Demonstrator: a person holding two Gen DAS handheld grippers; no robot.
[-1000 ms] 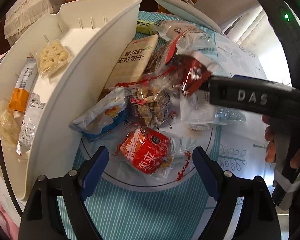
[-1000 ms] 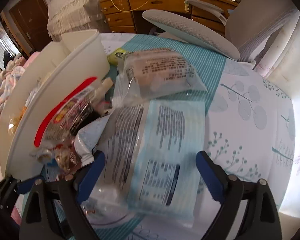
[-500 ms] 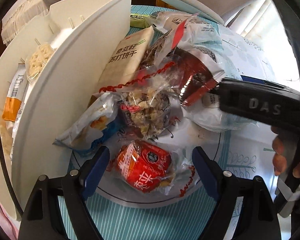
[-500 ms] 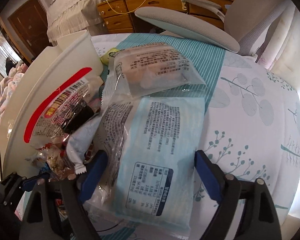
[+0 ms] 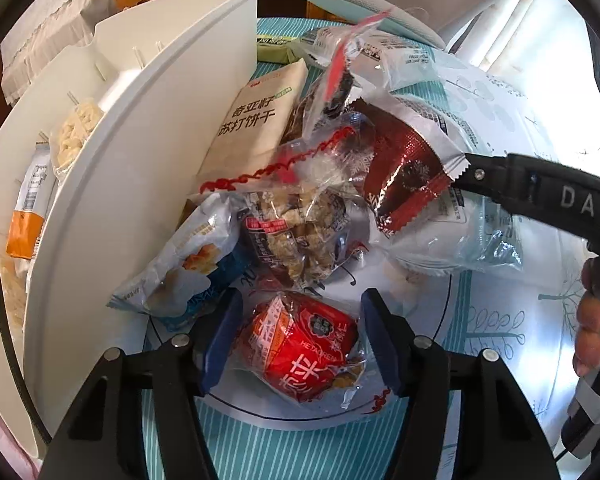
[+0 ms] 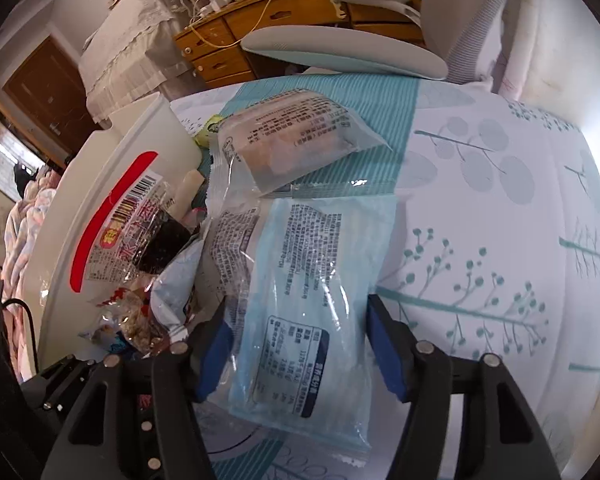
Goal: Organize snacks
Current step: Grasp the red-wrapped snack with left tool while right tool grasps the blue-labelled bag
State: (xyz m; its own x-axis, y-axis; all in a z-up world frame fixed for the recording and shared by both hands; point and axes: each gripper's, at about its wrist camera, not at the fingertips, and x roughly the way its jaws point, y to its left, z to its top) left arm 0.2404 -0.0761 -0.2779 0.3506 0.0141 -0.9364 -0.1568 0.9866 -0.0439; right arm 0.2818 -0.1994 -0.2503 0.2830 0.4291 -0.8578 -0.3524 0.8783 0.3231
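Note:
A red snack packet (image 5: 300, 352) lies on the white round mat (image 5: 412, 404), between the blue pads of my left gripper (image 5: 302, 336). Its jaws are closing and the pads stand at the wrapper's edges without squeezing it. My right gripper (image 6: 300, 340) is closing around a pale blue packet (image 6: 312, 304) that lies flat on the tablecloth. Those pads reach the packet's sides without pinching it in. A white divided bin (image 5: 140, 140) stands on the left and holds an orange packet (image 5: 26, 216) and a clear cracker pack (image 5: 76, 132).
Piled beside the bin are a beige cracker pack (image 5: 256, 120), a blue-white packet (image 5: 192, 260), a clear bag of brown pieces (image 5: 300, 232) and a dark red foil packet (image 5: 404, 176). A clear packet (image 6: 296, 140) lies further back. A chair (image 6: 340, 48) and a wooden desk (image 6: 300, 4) stand beyond the table.
Both pairs of jaws have narrowed. My left gripper has sunk closer around the red packet. My right gripper has rolled and come in over the pale blue packet.

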